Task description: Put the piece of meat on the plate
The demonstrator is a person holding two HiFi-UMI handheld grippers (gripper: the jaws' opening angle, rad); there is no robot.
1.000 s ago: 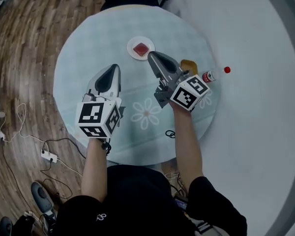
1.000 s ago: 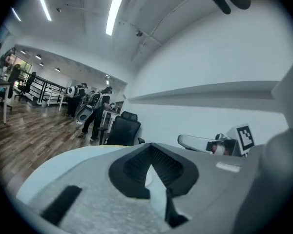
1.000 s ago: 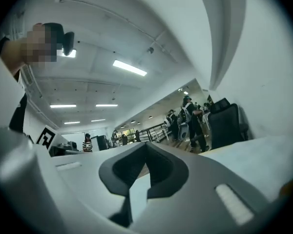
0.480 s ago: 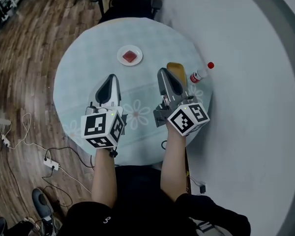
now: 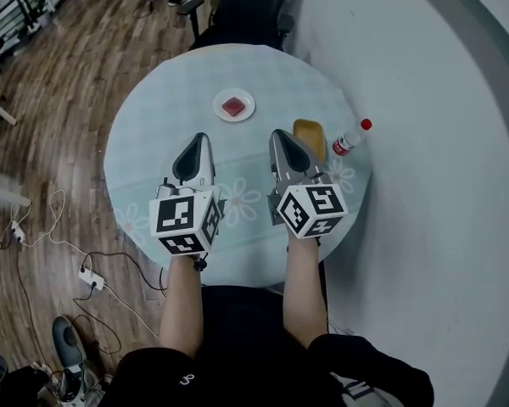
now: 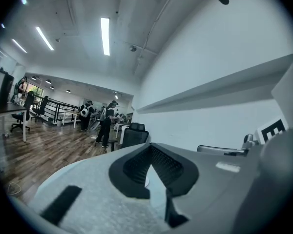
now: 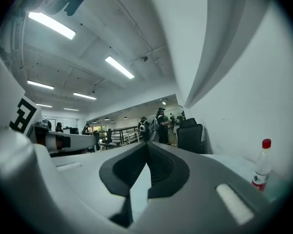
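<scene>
Right gripper (image 5: 279, 134) has pulled back; meat (image 5: 233, 106) lies on plate (image 5: 219, 108).

The head view looks steeply down from above the person onto the whole round tabletop (image 5: 144, 159), the left gripper (image 5: 199, 139) and the right gripper (image 5: 277, 136), while each gripper view sits low and close behind its own jaws, facing level across the tabletop toward the black chair (image 5: 246, 7), and the right gripper view also shares the bottle (image 5: 349, 139) with the head view.

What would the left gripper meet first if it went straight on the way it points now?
Probably the black office chair beyond the far edge of the table. The left gripper points level, and its line seems to pass left of the plate. Depth is unclear.
</scene>
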